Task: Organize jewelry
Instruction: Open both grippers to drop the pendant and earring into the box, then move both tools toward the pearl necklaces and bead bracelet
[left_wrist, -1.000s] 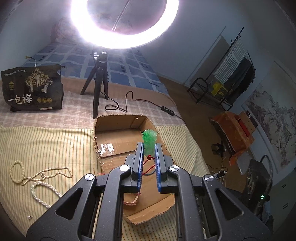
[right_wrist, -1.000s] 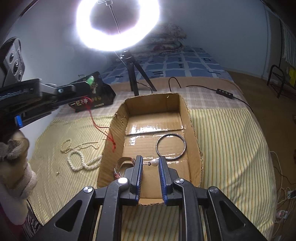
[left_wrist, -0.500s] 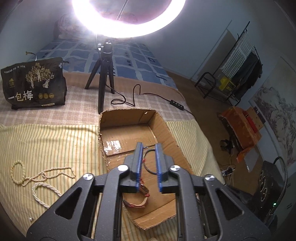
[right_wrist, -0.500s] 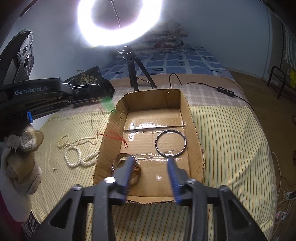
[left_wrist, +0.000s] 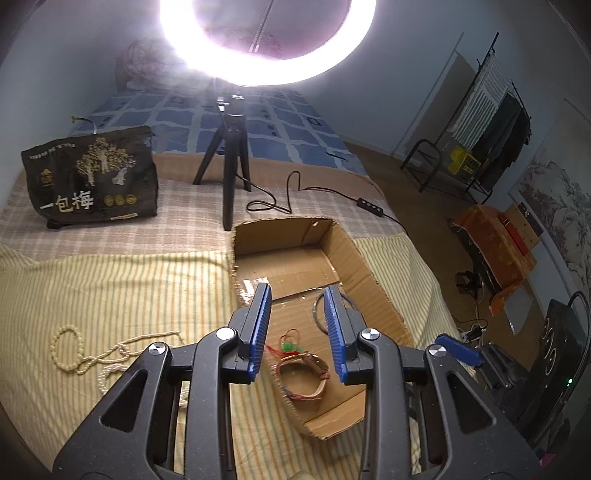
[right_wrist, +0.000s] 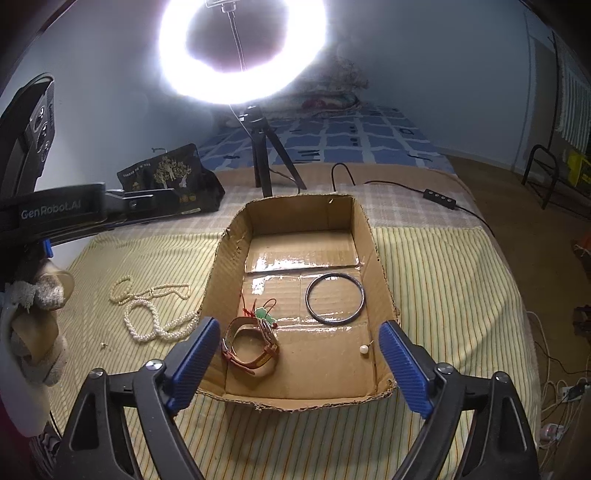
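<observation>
One cardboard box (right_wrist: 373, 254), open-topped, on a striped yellow cloth (right_wrist: 454, 295); all places are given from this box
- Inside, near left corner: one brown leather watch (right_wrist: 251, 347), strap looped
- Inside, touching the watch on its far side: one green pendant (right_wrist: 264, 315) on a red cord
- Inside, right of centre: one dark bangle (right_wrist: 335, 298), lying flat
- Inside, by the right wall near the front: one small pearl earring (right_wrist: 364, 349), apart from the bangle
- Outside, left of the box on the cloth: pearl strands (right_wrist: 155, 317), tangled together; number of separate strands cannot be told
- Beyond the far wall: one ring light on a tripod (right_wrist: 264, 166), and one black printed bag (right_wrist: 173, 181) to the far left
- Right gripper (right_wrist: 295, 363): one, over the front edge; jaws have just been opening, now spread wide, holding nothing
- Left gripper (left_wrist: 297, 328): one, over the box's near left part; jaws have just been opening, now parted a little, holding nothing, watch and pendant lying loose below
</observation>
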